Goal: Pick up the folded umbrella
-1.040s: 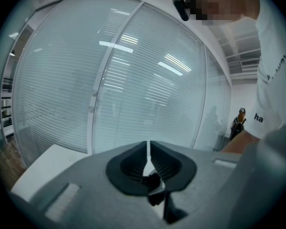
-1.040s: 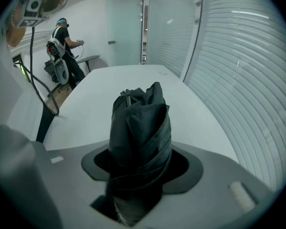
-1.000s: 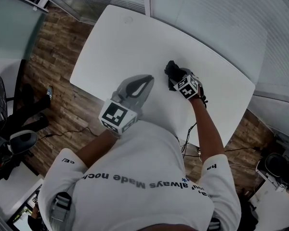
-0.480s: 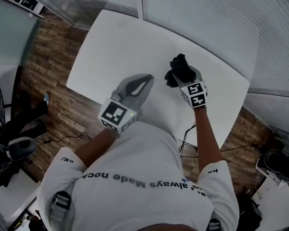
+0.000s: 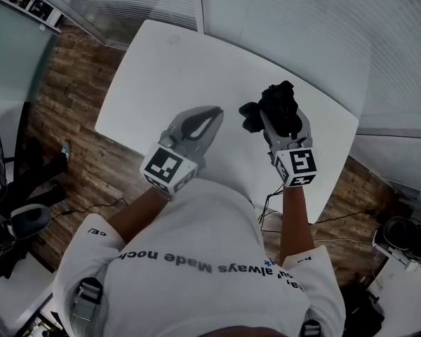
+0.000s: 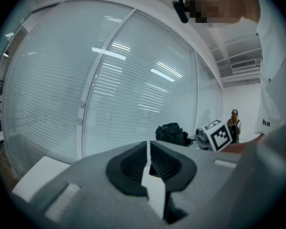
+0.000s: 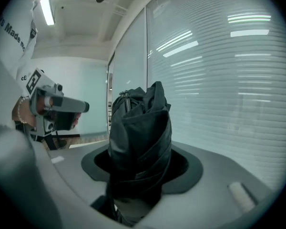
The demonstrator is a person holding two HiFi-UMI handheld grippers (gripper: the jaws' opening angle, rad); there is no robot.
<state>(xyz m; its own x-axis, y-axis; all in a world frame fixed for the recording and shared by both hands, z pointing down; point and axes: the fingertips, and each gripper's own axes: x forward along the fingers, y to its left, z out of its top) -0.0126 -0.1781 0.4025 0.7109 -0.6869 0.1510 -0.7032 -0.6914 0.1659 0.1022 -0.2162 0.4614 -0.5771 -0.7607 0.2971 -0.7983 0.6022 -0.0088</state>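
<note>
The folded umbrella (image 5: 274, 98) is a black, strapped bundle, and my right gripper (image 5: 279, 121) is shut on it, holding it up above the white table (image 5: 196, 62). In the right gripper view the umbrella (image 7: 140, 137) stands between the jaws and hides the pads. My left gripper (image 5: 215, 113) hovers over the table's near edge, left of the umbrella, with its jaws shut and nothing in them (image 6: 148, 152). From the left gripper view the umbrella (image 6: 171, 133) and the right gripper's marker cube (image 6: 218, 134) show ahead to the right.
Glass walls with blinds (image 5: 302, 27) run behind the table. Wooden floor (image 5: 70, 97) lies to the left, with dark gear (image 5: 14, 223) at the far left. Cables (image 5: 274, 213) hang below the table's near right edge.
My right gripper has lifted the umbrella off the table and swung to point more level. The left gripper has stayed almost where it was, still shut.
</note>
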